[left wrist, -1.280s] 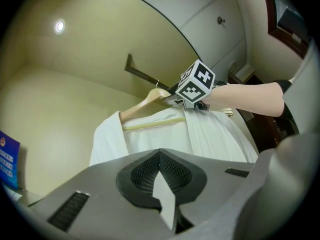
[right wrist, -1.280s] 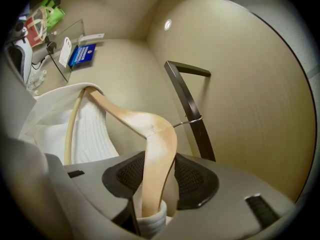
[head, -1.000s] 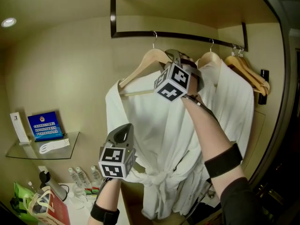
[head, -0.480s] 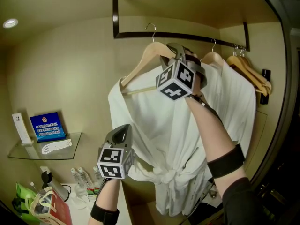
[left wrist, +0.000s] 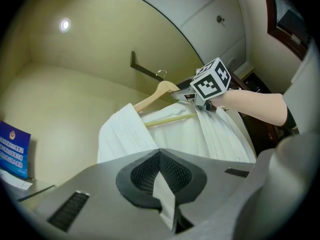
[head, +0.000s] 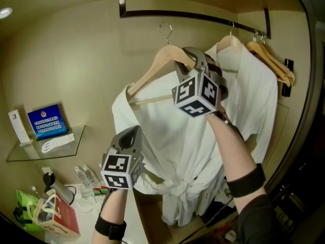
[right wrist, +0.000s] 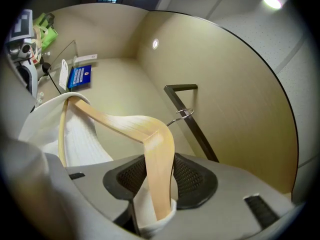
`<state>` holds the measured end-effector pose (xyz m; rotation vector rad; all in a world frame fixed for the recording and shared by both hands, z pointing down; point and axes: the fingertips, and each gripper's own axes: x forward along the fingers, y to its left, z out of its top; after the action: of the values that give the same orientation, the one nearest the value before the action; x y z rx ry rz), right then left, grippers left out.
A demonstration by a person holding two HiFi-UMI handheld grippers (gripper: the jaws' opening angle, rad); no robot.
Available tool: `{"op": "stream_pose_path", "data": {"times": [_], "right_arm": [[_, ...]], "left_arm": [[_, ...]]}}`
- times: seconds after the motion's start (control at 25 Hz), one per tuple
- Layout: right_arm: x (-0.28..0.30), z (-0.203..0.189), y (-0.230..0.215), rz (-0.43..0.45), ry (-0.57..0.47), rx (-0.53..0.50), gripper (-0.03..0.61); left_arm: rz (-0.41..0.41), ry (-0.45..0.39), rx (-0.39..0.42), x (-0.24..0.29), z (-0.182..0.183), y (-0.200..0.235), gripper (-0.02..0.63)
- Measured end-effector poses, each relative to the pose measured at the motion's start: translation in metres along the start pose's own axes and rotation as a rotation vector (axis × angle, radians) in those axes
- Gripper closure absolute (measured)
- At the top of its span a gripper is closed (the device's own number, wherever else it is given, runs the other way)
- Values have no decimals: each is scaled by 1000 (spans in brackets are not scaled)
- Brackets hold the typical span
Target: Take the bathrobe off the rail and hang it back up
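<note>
Two claws are on one white bathrobe (head: 172, 136), which hangs on a pale wooden hanger (head: 152, 70) in front of the cream back wall. The right claw (head: 195, 60) is raised and pinches the hanger's right arm together with the robe's collar; the wood and the white cloth sit squeezed between its dark pads. The hanger's metal hook (head: 167, 32) stands just under the dark rail (head: 193, 17) and, in the head view, is clear of it, so the robe is off the rail and is borne by the claw. The left claw (head: 133, 136) is lower, at the robe's left side near the knotted belt. Its jaws are pressed together, and a thin fold of white cloth shows between them.

Farther right, a second white robe (head: 259, 85) hangs from the rail on its own hanger, with bare wooden hangers (head: 277, 65) just beside it. At lower left a glass shelf (head: 30, 154) on the wall carries a blue card (head: 46, 122). Below it stand water bottles (head: 86, 176) and a red bag (head: 58, 215).
</note>
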<state>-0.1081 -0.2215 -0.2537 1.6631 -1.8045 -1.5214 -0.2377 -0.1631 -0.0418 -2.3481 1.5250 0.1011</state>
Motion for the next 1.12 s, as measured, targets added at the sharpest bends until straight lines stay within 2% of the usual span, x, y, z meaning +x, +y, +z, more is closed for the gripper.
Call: {"op": "stream_pose_path", "data": {"times": [0.32,0.52,0.68,0.84,1.12], "right_arm": [[-43,-26,84,69,8,68,396],[-71,-53,163,147,46,103,396],[-91,-81,210,203,77,132,396],[-110,-116,251,256,105,190,396],[-151,-173,334,408,102,264,396]], "left_arm": [[-38,63,8,-37,-52,-23,614],[-87,150,-42,-60,-116,-47,614],[-111,199,-94,-74,-156,-64,614],[-75,243,-160,-84,-184,-82,614],[60,329,-257,-106,-243,-112,614]]}}
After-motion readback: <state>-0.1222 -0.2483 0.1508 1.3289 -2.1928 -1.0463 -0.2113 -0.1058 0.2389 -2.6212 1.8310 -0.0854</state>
